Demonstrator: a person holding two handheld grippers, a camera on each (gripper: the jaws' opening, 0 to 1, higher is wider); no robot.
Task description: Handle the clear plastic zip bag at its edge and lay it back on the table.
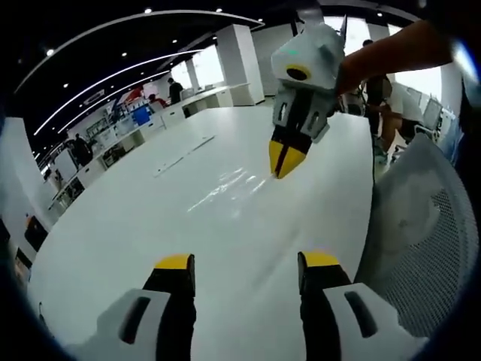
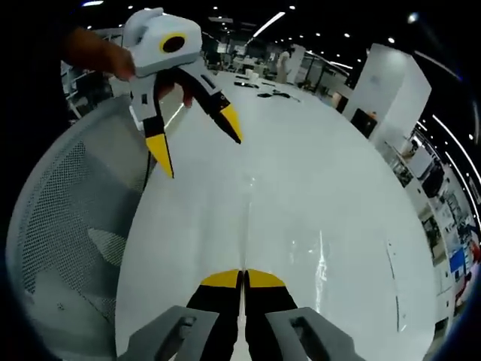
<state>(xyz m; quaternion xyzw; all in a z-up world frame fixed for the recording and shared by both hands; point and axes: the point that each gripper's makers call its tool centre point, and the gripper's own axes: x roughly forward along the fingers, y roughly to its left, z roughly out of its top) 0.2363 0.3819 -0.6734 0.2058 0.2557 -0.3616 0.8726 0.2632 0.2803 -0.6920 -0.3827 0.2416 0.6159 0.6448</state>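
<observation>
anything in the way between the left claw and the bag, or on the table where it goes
Nothing visible. The open left claw faces the clear bag across the white table. The right claw appears shut on the bag's edge.

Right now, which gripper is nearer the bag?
Right. The right gripper is shut at the edge of the bag, seemingly pinching it; the left gripper is open, apart from it.
</observation>
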